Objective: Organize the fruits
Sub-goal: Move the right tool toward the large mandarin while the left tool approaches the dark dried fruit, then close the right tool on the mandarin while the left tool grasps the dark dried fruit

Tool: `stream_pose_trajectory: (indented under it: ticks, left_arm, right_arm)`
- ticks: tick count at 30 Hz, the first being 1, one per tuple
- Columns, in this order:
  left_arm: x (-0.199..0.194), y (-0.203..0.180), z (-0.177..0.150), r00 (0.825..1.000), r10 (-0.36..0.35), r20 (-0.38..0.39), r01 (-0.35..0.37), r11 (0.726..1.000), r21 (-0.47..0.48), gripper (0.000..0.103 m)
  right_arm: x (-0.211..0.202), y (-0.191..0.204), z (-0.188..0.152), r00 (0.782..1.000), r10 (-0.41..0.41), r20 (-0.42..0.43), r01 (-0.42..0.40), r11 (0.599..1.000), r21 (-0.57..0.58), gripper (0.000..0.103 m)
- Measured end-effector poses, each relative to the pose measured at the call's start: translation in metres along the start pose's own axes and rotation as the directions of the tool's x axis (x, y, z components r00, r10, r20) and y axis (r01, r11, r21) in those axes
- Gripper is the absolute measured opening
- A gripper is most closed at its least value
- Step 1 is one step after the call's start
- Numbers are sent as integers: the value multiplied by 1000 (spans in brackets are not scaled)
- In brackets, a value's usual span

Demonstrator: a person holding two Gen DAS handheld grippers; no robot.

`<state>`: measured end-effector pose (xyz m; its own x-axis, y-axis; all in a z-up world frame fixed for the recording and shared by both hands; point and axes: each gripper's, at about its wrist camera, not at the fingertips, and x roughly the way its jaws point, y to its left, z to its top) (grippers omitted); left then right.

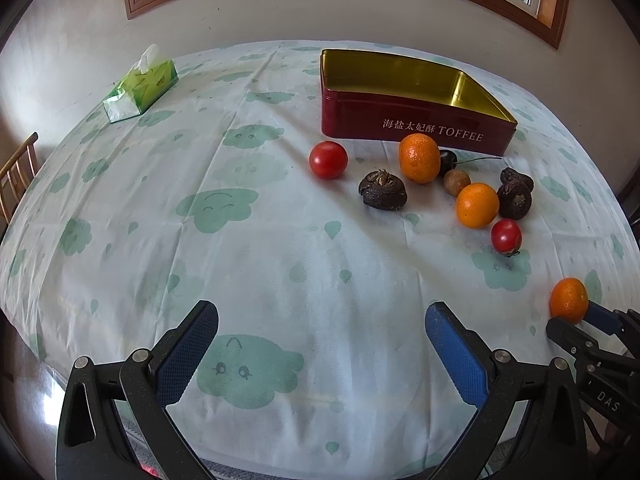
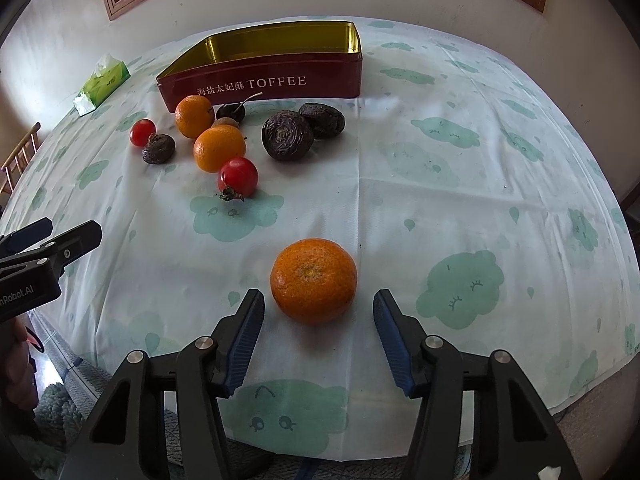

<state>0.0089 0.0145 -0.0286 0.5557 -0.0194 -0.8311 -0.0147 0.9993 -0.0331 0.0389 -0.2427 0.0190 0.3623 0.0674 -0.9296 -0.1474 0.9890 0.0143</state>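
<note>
**Right claw straddling a lone mandarin, tin waiting empty**

The right claw (image 2: 319, 320) is hanging over the near part of the desk (image 2: 460, 184) with its blue pads partly open on either side of a single mandarin (image 2: 313, 280). A gap is showing on both sides of the fruit, so nothing is being gripped yet. The mandarin is sitting on the cloud-print cloth, well apart from the other fruit, stem scar facing up.

The left claw (image 1: 322, 344) is hovering wide open and holding nothing, with bare cloth below it.

Farther back, the rest of the fruit is lying in a loose cluster just in front of the red toffee tin (image 2: 280, 80): two more mandarins (image 2: 219, 154), two cherry tomatoes (image 2: 238, 176), a dark cherry (image 2: 230, 111) with a long stem, several dark wrinkled fruits (image 2: 287, 136) and a small brown one I am not identifying. The tin is standing open and appears empty. A tissue pack (image 2: 102, 84) is lying at the far left.

The mandarin is likely handling as a light, round, slightly yielding thing: its skin is giving some grip, but it is prone to rolling and to bruising under a hard squeeze. The pads are best taking it across its widest middle, closing gently and evenly. The tomatoes and cherry are looking smoother and more fragile, calling for a softer pinch.
</note>
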Motion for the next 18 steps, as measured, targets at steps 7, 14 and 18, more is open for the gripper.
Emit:
stream_pose_trajectory:
  ticks: [7, 14, 18]
  left_arm:
    - [5, 3, 3, 1000, 1, 11, -1, 1000, -3, 102]
    - [14, -4, 10, 1000, -11, 14, 10, 1000, 25, 95]
    - [21, -10, 18, 1000, -22, 10, 22, 999, 41, 87]
  right_arm:
    - [2, -1, 4, 1000, 19, 8, -19, 1000, 0, 41]
    - [7, -6, 14, 999, 47, 19, -47, 999, 11, 38]
    - [14, -9, 26, 999, 44, 26, -45, 999, 10, 38]
